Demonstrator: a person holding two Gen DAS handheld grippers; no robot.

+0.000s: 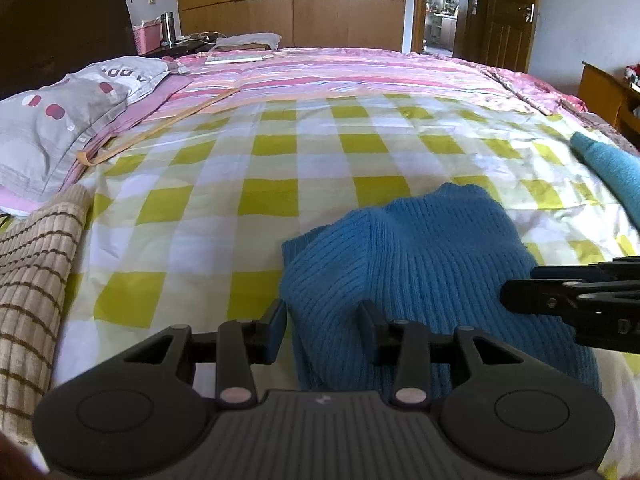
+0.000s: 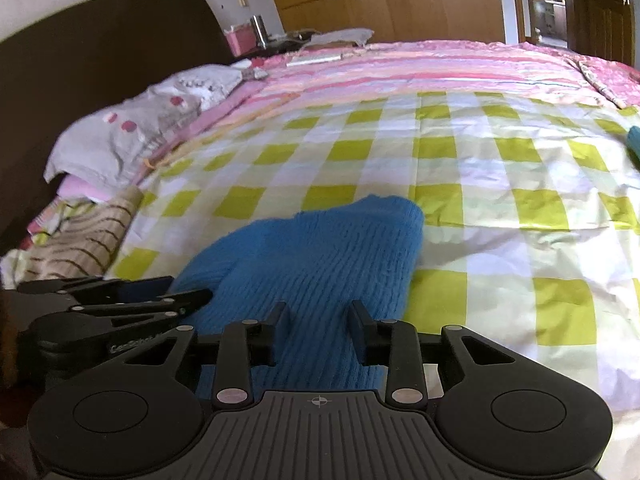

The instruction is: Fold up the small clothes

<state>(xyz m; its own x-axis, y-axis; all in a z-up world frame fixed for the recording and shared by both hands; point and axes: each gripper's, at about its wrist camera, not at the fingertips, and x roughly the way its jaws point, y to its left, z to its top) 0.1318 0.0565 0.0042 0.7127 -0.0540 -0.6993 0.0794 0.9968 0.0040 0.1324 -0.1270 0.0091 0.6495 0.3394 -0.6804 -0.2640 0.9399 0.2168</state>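
We read grey letters "A D D" on the far pillow (image 1: 128, 74), upside down and partly hidden. White lettering on the left gripper (image 2: 192, 296) is too blurred to read.

Blue ribbed knit garment (image 1: 404, 264) (image 2: 320, 264): small, bright blue, vertical rib texture. Lies bunched and partly folded on the bed, on the yellow-and-white checked sheet (image 1: 240, 184) (image 2: 460, 168), near the front edge. Far end forms a rounded, raised fold; a thinner flat layer sticks out at its left side in the left wrist view. Surface uneven, with one ridge running front to back.

Second blue piece (image 1: 612, 168) (image 2: 634, 138): teal, smoother fabric, lying at the right margin of the bed, well apart from the ribbed one; only partly in frame.

Beige knit with brown stripes (image 1: 32, 288) (image 2: 88, 236): ribbed, crumpled, lying at the left edge of the bed below the pillows.
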